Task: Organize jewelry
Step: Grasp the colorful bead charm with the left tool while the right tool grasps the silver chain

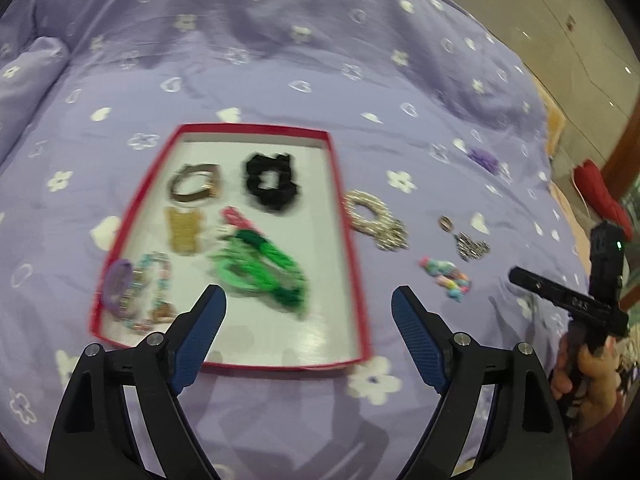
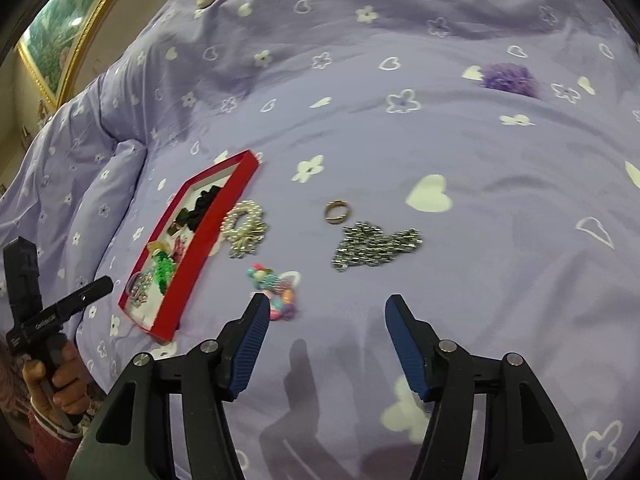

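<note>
A lilac quilted bedspread printed with white hearts and flowers (image 1: 280,60) fills both views. On it a shallow rectangular red cardboard tray with a white floor (image 1: 348,240) is laid, left of the loose pieces. Inside the tray, a black fabric scrunchie (image 1: 270,182) is seen at the far right, a brown bangle (image 1: 194,186) at the far left, a tangle of green cord (image 1: 260,276) near the middle, and a purple bangle with pastel beads (image 1: 120,292) at the near left corner.

Both grippers are held above the bedspread with nothing between the blue pads. The left gripper (image 1: 309,300) is seen with its jaws wide apart over the tray's near edge. The right gripper (image 2: 324,308) is seen with its jaws open over bare cloth, near the loose pieces.

Right of the tray, on the cloth, a pearl-bead scrunchie (image 2: 244,232) lies just beside the red wall. A silver chain heap (image 2: 376,246) lies further right, a cluster of pastel beads (image 2: 276,292) nearer, and a small brass ring (image 2: 338,212) beyond the chain. A purple pompom (image 2: 508,78) lies well apart at the far right.
</note>
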{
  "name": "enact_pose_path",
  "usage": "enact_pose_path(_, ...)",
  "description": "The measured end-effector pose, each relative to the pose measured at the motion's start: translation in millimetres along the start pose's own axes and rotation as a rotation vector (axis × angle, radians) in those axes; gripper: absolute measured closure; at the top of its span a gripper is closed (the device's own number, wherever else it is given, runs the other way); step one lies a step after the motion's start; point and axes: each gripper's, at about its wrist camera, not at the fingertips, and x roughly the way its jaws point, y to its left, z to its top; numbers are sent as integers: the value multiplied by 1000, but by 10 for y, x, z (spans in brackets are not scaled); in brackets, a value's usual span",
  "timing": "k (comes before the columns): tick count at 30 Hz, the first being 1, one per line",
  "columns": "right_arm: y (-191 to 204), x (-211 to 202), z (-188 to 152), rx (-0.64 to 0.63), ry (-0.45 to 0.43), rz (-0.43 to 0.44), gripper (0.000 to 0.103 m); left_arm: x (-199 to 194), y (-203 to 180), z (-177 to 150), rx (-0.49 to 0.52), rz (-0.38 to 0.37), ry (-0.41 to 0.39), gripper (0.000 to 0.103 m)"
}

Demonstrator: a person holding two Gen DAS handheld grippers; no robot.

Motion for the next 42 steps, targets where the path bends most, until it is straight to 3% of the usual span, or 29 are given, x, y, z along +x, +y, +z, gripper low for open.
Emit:
enact_pose_path(7,-111,0,49,-35,-8,-47,28,229,-515,-55,99,-83,62,17)
enact_pose_path(17,-143,377,251,-184,92,-80,27,779,-1049,-46,231,-144,154,17)
enact_pose_path(21,-154,492,330,-214,120,-67,27,985,-1189,-35,271,-143,182,17)
enact_pose_path(26,-255,488,416,-164,121,-16,27,1202,-1301,13,298,-119,174,17)
enact_pose_path(28,-275,483,407,-159,121,-11,27,1255,-1346,24,320,-105,163,36)
enact_pose_path(29,-275,483,398,-160,121,-10,27,1265,-1349,30,327,-101,161,53)
enact_pose_path(32,-245,490,390,-178,122,-20,27,1240,-1297,63,310,-136,153,84)
enact_pose_path(40,-5,635,267,-327,112,-140,28,1143,-1044,116,190,-186,148,88)
enact_pose_path(42,74,684,232,-378,103,-181,43,1110,-1039,121,182,-191,144,88)
